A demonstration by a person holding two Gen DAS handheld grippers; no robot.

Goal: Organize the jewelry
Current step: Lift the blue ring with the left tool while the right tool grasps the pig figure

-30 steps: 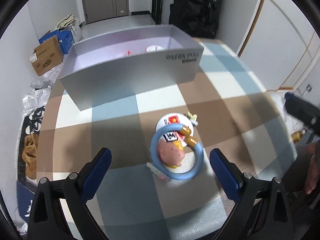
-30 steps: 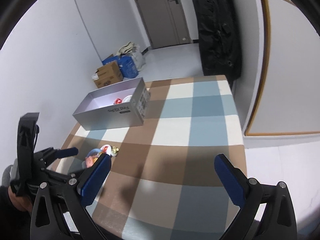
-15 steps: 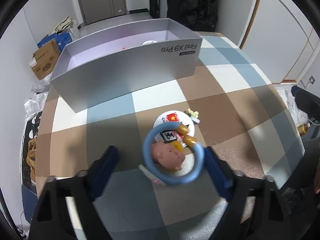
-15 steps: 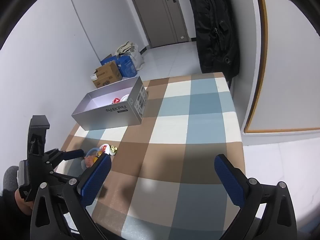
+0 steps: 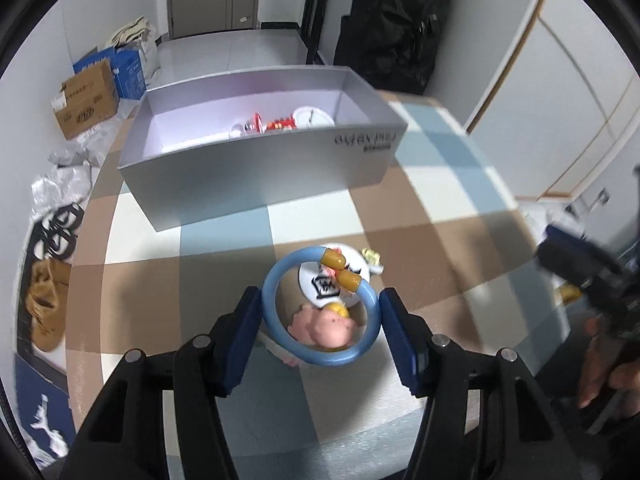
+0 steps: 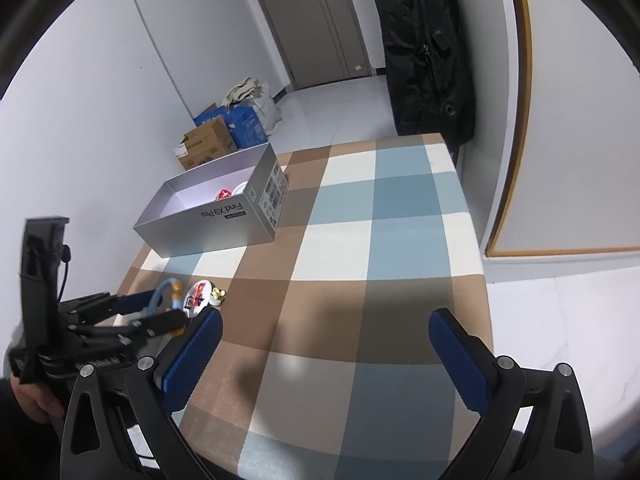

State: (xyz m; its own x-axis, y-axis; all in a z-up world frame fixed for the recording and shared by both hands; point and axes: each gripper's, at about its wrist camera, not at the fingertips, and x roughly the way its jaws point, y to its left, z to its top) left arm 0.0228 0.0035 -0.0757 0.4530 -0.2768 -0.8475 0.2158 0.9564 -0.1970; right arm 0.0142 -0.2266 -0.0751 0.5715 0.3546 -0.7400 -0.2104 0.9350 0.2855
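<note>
The blue bangle (image 5: 320, 312) is gripped between the blue fingers (image 5: 244, 332) of the left gripper (image 5: 320, 332), which have just been closing on it; both pads appear pressed to its rim. The bangle is tilted above a white round badge (image 5: 328, 284), with a pink figurine (image 5: 322, 328) seen through its ring. A small yellowish trinket (image 5: 372, 258) lies just beside the badge. The silver box (image 5: 260, 168), farther back on the checked table (image 6: 360, 240), holds red and white pieces. The right gripper (image 6: 324, 356) is held with fingers wide apart, empty.
</note>
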